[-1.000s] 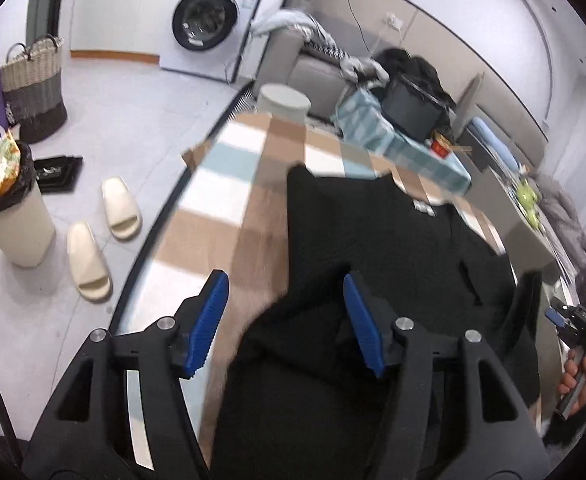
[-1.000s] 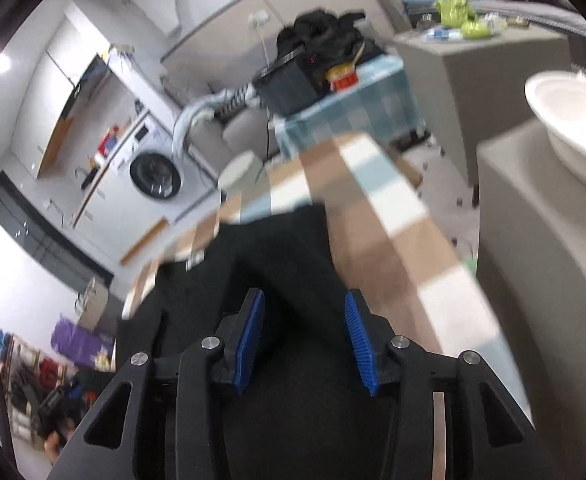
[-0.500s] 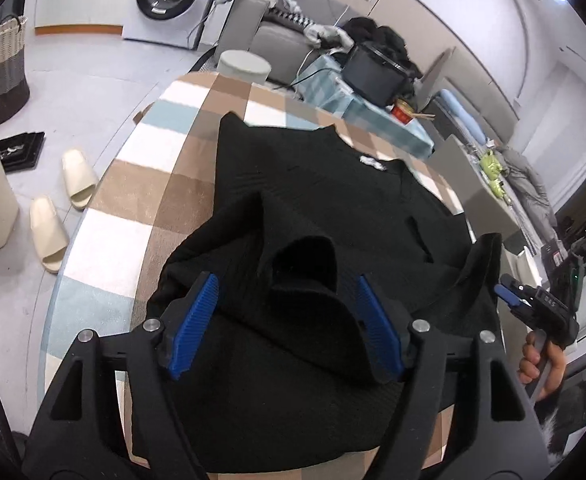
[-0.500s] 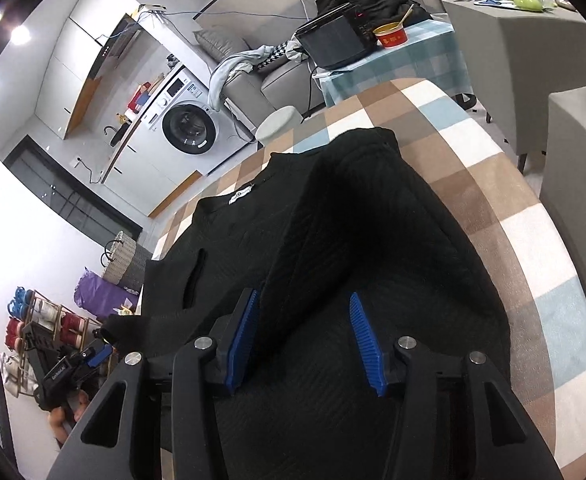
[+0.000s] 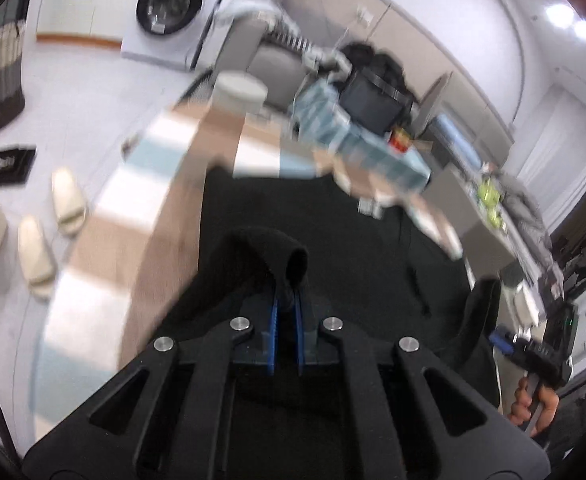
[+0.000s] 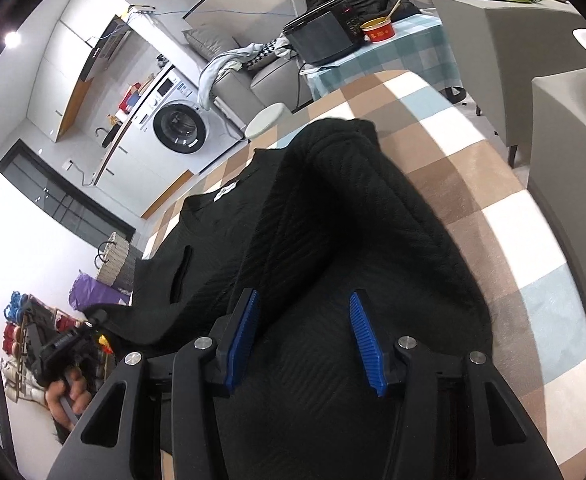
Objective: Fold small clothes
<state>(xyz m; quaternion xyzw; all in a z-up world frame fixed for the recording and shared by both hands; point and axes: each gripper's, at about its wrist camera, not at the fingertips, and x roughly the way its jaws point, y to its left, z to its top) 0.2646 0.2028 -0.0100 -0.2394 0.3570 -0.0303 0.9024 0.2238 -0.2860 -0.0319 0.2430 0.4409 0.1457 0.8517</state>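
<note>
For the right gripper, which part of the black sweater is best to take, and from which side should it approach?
Probably the raised ridge of the black sweater ahead of the right gripper, whose jaws are open. That fold stands up from the checkered table, so the jaws can straddle it from above, coming from the near edge. The flat knit beside it gives nothing to pinch. The left gripper already clamps a cuff-like fold.

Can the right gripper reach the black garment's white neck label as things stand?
Probably yes. The right gripper is open and holds nothing, and the white neck label lies exposed on the black garment ahead to its left, with nothing over it.
</note>
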